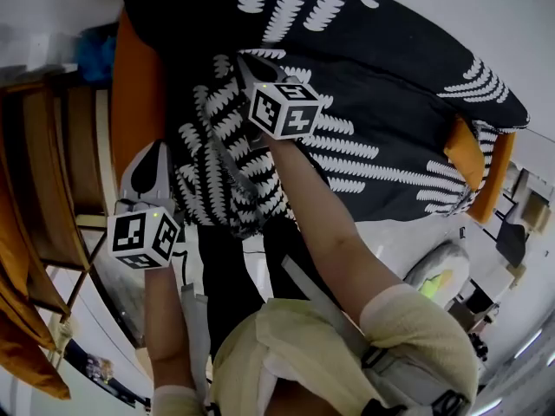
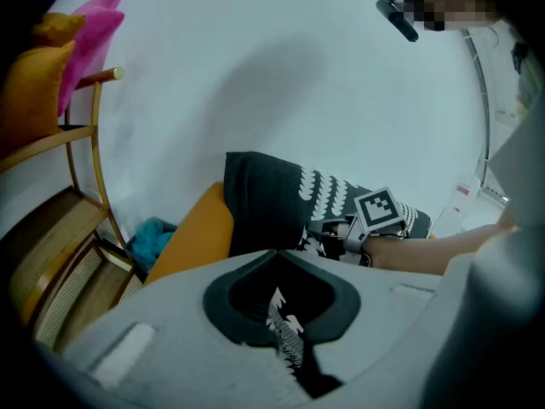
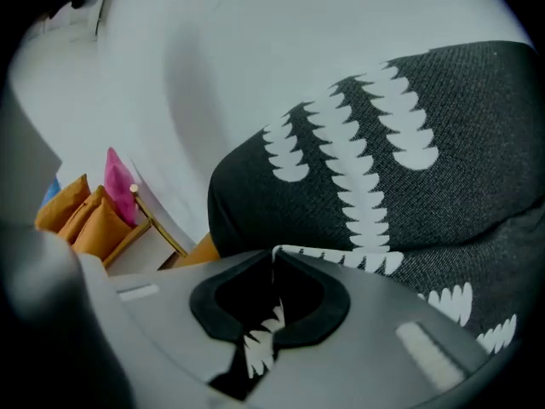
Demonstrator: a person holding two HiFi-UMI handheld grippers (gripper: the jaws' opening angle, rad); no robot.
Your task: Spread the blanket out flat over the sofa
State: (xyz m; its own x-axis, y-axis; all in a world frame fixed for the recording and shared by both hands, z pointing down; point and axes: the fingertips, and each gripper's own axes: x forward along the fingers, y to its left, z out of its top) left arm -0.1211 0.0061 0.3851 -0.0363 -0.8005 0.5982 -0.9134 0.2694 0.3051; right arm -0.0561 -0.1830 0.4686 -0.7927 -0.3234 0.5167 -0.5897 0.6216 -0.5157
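A black blanket (image 1: 381, 102) with white fern stripes lies draped over the orange sofa (image 1: 139, 85), and its near edge hangs bunched toward me. My right gripper (image 1: 249, 66) is shut on a fold of that edge near the blanket's middle. In the right gripper view the patterned cloth (image 3: 260, 343) shows pinched between the jaws, with the blanket (image 3: 383, 169) spreading beyond. My left gripper (image 1: 156, 156) is lower and to the left, shut on the blanket's left edge. The left gripper view shows cloth (image 2: 285, 335) caught in its jaws, with the right gripper's marker cube (image 2: 375, 210) and the sofa (image 2: 192, 233) ahead.
A gold-framed rattan chair (image 2: 60, 228) with orange (image 2: 30, 92) and pink cushions (image 2: 94, 32) stands left of the sofa. A teal bundle (image 2: 153, 239) lies on the floor between them. A white wall is behind. My legs and light-coloured clothing (image 1: 286, 354) fill the lower head view.
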